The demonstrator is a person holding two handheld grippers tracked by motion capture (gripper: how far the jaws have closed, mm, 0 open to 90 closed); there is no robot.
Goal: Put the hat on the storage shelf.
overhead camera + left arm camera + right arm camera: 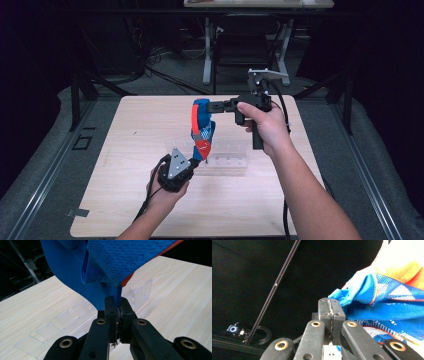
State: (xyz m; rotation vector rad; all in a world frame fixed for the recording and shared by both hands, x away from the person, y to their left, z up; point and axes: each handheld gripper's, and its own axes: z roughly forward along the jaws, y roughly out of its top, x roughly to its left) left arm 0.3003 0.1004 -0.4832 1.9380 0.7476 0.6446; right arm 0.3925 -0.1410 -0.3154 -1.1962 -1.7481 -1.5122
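A blue mesh garment [202,127] with red-orange trim hangs above the middle of the wooden table [125,200]. My right gripper [216,106] is shut on its upper edge and holds it up; in the right gripper view the closed jaws pinch the blue garment [372,305]. My left gripper [196,161] reaches up from the lower left and is shut on the lower tip of the cloth. The left gripper view has the blue garment [120,262] draped down into the closed left gripper [117,305].
A clear plastic rack [225,157] with upright slots lies on the table just behind the hanging garment, the same clear rack [67,315] running behind the jaws. Metal rails edge the table, and a desk frame [210,50] stands beyond it.
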